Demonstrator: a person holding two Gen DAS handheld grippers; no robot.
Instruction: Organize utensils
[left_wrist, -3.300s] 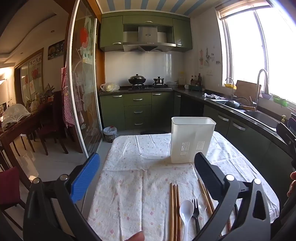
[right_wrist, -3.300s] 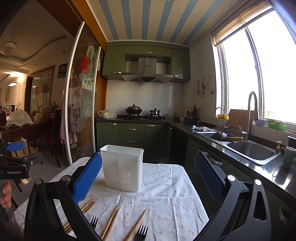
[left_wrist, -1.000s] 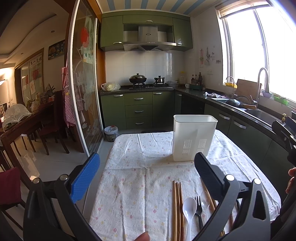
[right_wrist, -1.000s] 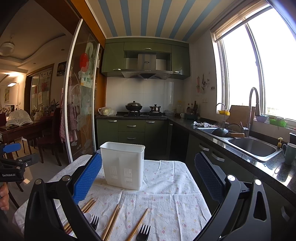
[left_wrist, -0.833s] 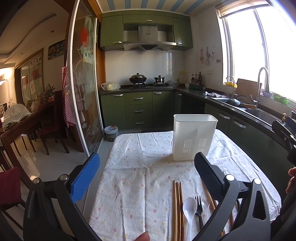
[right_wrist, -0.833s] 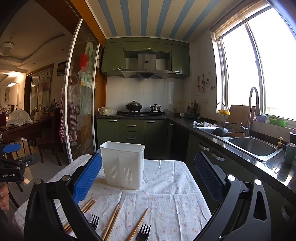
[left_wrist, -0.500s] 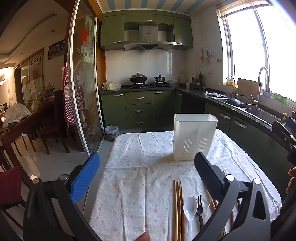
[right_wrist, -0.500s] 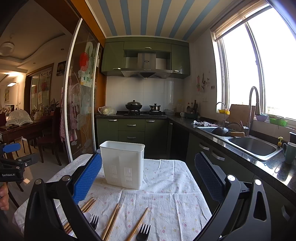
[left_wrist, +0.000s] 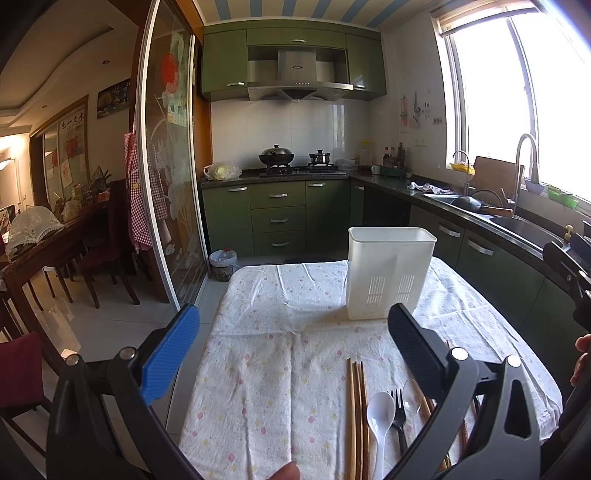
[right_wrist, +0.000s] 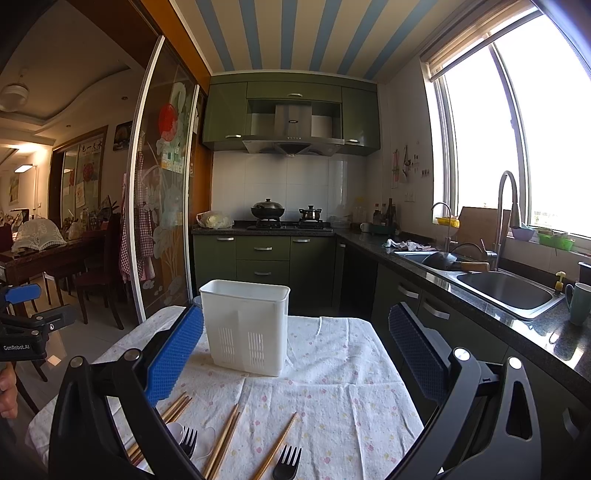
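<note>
We hold our left gripper (left_wrist: 293, 341) above the near end of the table with its jaws spread wide and nothing between them; one blue pad sits at about 8 o'clock in the left wrist view and the dark finger at about 4 o'clock. Our right gripper (right_wrist: 295, 341) hangs the same way, jaws wide apart and empty, over the table's near edge. The white utensil holder (left_wrist: 388, 271) stands upright on the flowered tablecloth (left_wrist: 280, 354), toward 1 o'clock from the left gripper and toward 11 o'clock from the right one. The utensils lie flat on the cloth nearer to us than the holder and well apart from it. In the left wrist view, at about 5 o'clock, we see a bundle of wooden chopsticks (left_wrist: 356, 410) lying lengthwise, with a white spoon (left_wrist: 381, 410) just beside them, then a black fork (left_wrist: 398, 410) and a clear spoon (left_wrist: 410, 393) partly hidden by the dark finger. In the right wrist view, more chopsticks (right_wrist: 223, 439) lie at about 6 o'clock, a single chopstick (right_wrist: 277, 445) lies slanted beside them, and a second black fork (right_wrist: 288, 461) rests at the bottom edge. A sink (right_wrist: 506, 291) is set in the counter at 3 o'clock.
</note>
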